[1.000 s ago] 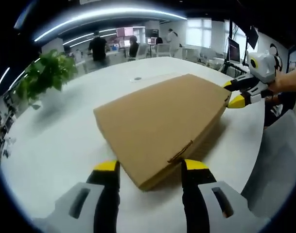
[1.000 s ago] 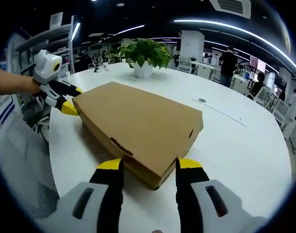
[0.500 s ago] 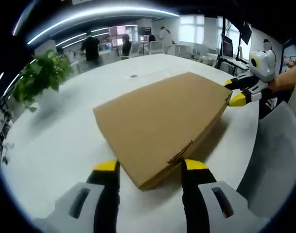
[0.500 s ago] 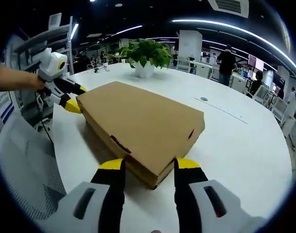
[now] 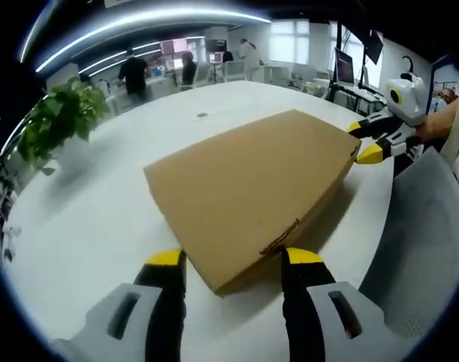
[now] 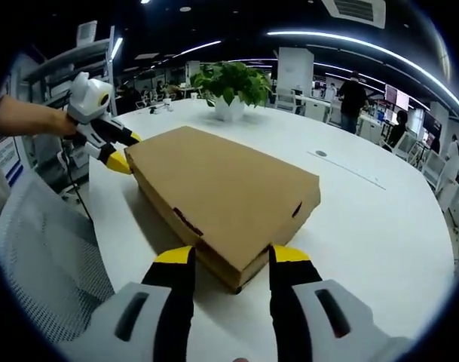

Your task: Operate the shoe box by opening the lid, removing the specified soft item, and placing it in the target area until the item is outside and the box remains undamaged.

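Note:
A flat brown cardboard shoe box (image 5: 252, 185) (image 6: 221, 192) lies shut on the white table (image 5: 86, 219) (image 6: 380, 226). My left gripper (image 5: 233, 260) is open, its yellow-tipped jaws straddling the box's near corner in the left gripper view. In the right gripper view the same gripper (image 6: 122, 149) sits at the far left corner, held by a hand. My right gripper (image 6: 225, 256) is open too, with the opposite corner between its jaws. It appears as the right gripper (image 5: 366, 141) at the box's far right corner. The box's contents are hidden.
A potted green plant (image 5: 59, 121) (image 6: 229, 83) stands on the table beyond the box. A grey mesh chair (image 5: 429, 226) (image 6: 41, 256) sits at the table's edge by the person. A small round cap (image 5: 203, 115) (image 6: 320, 153) is set in the tabletop. People stand among desks far behind.
Both views have shifted slightly with the hands. The box stays shut and in place, and both grippers still straddle its opposite corners.

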The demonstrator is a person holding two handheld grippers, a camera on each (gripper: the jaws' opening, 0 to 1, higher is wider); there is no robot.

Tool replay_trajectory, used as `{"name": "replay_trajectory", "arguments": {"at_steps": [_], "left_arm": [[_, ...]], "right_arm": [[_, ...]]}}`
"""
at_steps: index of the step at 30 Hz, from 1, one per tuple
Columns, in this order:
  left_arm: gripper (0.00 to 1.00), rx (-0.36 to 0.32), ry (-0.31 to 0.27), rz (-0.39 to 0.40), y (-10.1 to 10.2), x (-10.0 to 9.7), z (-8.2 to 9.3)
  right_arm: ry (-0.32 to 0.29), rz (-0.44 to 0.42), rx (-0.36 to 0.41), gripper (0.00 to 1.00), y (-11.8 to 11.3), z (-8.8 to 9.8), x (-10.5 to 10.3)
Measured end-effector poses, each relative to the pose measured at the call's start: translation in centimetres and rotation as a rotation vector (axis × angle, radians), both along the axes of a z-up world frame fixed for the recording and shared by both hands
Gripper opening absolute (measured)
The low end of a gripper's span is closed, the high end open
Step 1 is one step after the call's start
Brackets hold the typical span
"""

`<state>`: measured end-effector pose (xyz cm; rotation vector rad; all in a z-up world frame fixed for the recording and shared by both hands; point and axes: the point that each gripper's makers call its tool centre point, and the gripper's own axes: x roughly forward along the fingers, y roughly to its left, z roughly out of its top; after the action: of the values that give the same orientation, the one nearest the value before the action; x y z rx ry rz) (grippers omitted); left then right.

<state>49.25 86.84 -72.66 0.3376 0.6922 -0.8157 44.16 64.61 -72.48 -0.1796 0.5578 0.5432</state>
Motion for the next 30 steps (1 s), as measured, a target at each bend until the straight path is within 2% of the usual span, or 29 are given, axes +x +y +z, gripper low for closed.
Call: {"name": "replay_trajectory", "arguments": {"at_steps": [19, 24, 30], "left_arm": [[0.50, 0.011, 0.016, 0.009, 0.4, -1.3, 0.0], [0.53, -0.015, 0.030, 0.018, 0.4, -1.3, 0.2], [0.57, -0.020, 0.030, -0.001, 0.2, -1.6, 0.3]], "right_arm": [[0.009, 0.009, 0.021, 0.36, 0.2, 0.2, -0.8], [0.016, 0.006, 0.051, 0.36, 0.1, 0.4, -0.8], [0.009, 0.021, 0.041, 0.36, 0.2, 0.6, -0.9]]}}
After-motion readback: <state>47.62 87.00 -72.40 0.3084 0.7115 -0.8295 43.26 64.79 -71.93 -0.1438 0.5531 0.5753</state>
